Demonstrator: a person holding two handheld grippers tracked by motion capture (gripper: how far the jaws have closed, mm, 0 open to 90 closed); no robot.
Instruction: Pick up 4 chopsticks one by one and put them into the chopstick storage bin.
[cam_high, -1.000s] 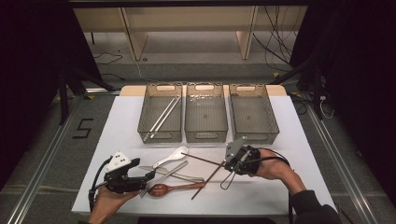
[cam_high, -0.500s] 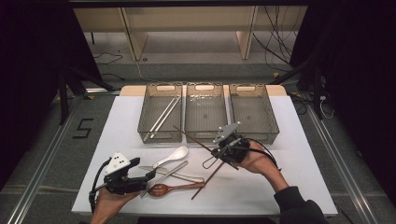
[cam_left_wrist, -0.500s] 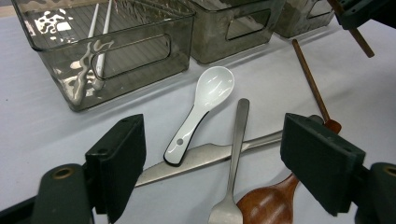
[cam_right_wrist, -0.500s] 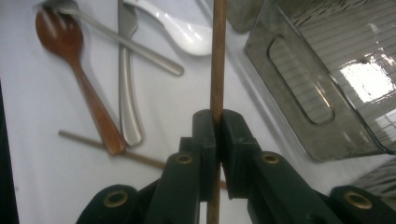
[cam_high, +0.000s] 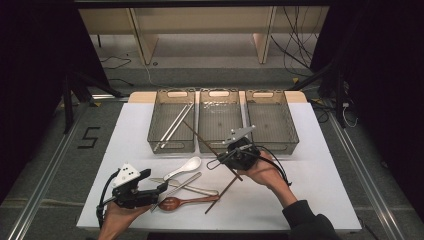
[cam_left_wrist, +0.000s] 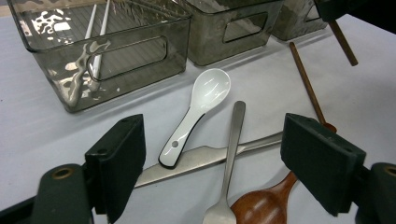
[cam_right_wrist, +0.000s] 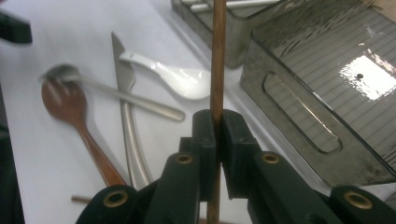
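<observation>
Three bins (cam_high: 170, 145) beyond my jaws: one holds pale chopsticks (cam_high: 175, 122). My right gripper (cam_high: 223, 159) is clamped on a brown chopstick (cam_high: 202, 137), lifted. My left gripper (cam_left_wrist: 219, 163) gapes above spoons, knife and fork (cam_left_wrist: 229, 158), unsorted.

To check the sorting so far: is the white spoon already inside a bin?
No, the white spoon lies on the table in front of the bins, its handle resting on a knife.
</observation>
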